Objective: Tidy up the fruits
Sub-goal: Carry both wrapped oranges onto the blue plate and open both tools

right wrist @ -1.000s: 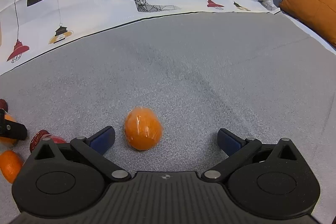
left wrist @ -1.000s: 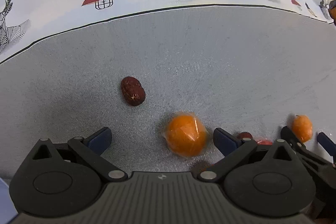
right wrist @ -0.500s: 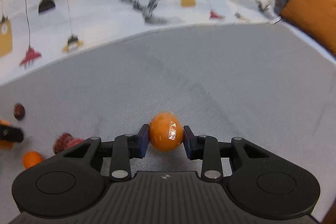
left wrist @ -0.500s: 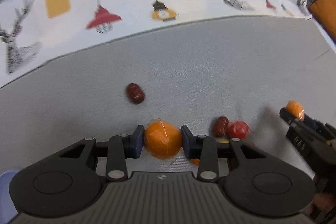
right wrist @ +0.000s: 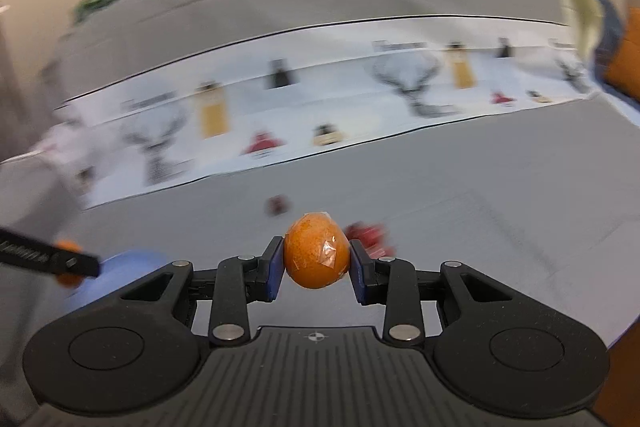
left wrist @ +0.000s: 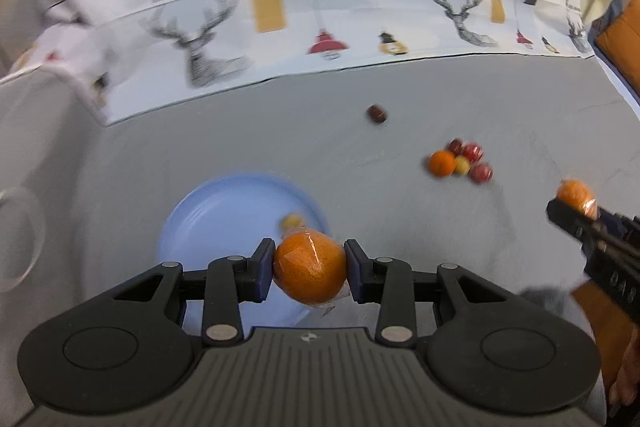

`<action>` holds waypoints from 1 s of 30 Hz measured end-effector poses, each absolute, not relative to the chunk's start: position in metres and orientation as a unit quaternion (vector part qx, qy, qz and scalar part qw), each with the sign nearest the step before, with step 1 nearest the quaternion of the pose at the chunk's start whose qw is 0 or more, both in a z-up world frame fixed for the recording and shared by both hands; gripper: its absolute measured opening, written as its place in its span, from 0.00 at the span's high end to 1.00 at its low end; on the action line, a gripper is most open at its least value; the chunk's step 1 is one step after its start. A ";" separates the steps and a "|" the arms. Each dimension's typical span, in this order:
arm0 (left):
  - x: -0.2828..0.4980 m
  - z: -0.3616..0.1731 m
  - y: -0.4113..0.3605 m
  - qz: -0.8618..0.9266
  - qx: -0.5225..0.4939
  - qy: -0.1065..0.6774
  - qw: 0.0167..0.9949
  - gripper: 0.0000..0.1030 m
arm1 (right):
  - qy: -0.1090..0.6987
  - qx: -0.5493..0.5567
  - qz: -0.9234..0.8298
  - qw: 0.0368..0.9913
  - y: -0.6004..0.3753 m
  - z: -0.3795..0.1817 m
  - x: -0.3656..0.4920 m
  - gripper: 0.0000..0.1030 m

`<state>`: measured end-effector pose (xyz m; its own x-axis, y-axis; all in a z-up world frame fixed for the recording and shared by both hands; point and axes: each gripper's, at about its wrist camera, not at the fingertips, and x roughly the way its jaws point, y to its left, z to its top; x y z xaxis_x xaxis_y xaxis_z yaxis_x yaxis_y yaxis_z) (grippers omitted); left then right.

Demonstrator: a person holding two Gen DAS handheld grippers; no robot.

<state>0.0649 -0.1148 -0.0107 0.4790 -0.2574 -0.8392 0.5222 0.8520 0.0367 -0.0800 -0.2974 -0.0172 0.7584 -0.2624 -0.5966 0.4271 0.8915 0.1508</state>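
Observation:
My left gripper (left wrist: 309, 269) is shut on a plastic-wrapped orange (left wrist: 310, 267), held in the air over the near right edge of a light blue plate (left wrist: 224, 223). A small yellow fruit (left wrist: 293, 221) lies on that plate. My right gripper (right wrist: 316, 257) is shut on a second wrapped orange (right wrist: 316, 255), also lifted off the grey cloth. In the left wrist view that right gripper (left wrist: 576, 207) shows at the right edge with its orange (left wrist: 574, 193). The left gripper (right wrist: 60, 261) shows at the left edge of the right wrist view, over the blue plate (right wrist: 124, 263).
A cluster of small fruits (left wrist: 460, 161), one orange among red and yellow ones, lies on the grey cloth (left wrist: 400, 227). A dark red fruit (left wrist: 377, 113) sits alone farther back. A white printed cloth (left wrist: 320, 39) borders the far side. An orange cushion (left wrist: 620, 39) is at the right.
Both grippers went from open around an orange to shut on it, then lifted it off the cloth. The left one has swung left over the blue plate, which has come into view.

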 end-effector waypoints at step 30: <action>-0.058 0.029 0.046 -0.194 0.056 0.420 0.885 0.60 | 0.294 0.013 -0.045 0.955 -0.104 0.029 -0.147 0.66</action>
